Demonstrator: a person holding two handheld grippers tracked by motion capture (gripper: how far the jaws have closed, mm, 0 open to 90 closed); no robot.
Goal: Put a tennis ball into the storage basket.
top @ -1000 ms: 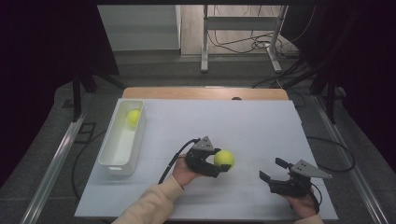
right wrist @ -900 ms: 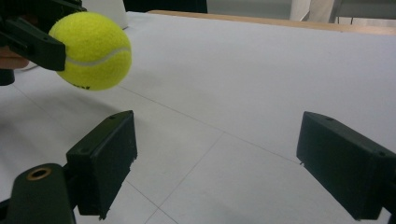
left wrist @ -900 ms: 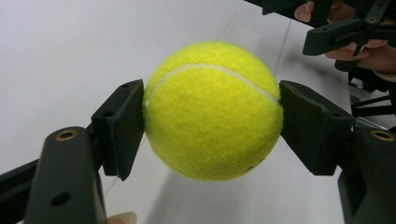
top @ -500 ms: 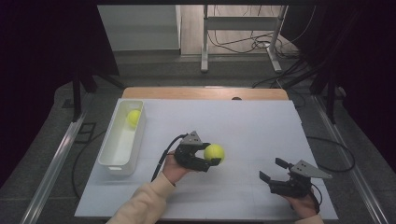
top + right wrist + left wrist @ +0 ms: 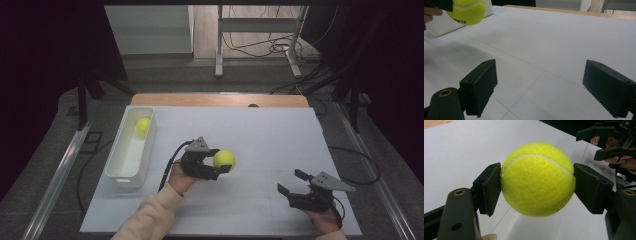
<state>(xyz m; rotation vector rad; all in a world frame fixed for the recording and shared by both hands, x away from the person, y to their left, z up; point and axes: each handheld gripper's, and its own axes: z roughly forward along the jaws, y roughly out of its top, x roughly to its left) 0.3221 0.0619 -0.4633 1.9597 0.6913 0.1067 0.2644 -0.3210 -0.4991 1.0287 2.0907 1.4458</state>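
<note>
Two fuzzy yellow-green tennis balls are in play on a white-covered table (image 5: 260,130). We see one gripped tennis ball (image 5: 224,160) clamped between the jaws of the black two-jaw left gripper (image 5: 220,162), which hangs above the middle of the table, clear of the surface as far as we can judge. The other, resting tennis ball (image 5: 143,126) lies at the far end of a long white plastic bin (image 5: 120,172) that stands along the table's left side.

From the left gripper view, the black pads (image 5: 489,186) press on opposite sides of the gripped ball, near its widest part. The felt is soft and round, so we judge the hold to be fair but not locked. If the grip eases or the gripper tips sharply, the ball could slide out, bounce on the hard table and roll off an edge.

The bin is near the gripper's left. Its rim is narrow, so a release made too early, or off to one side, could strike the wall and send the ball back across the table. A drop from height onto the resting ball could also bounce out.

The black right gripper (image 5: 292,186) rests low at the near right of the table, its jaws spread wide with nothing between them, well apart from the carried ball.
</note>
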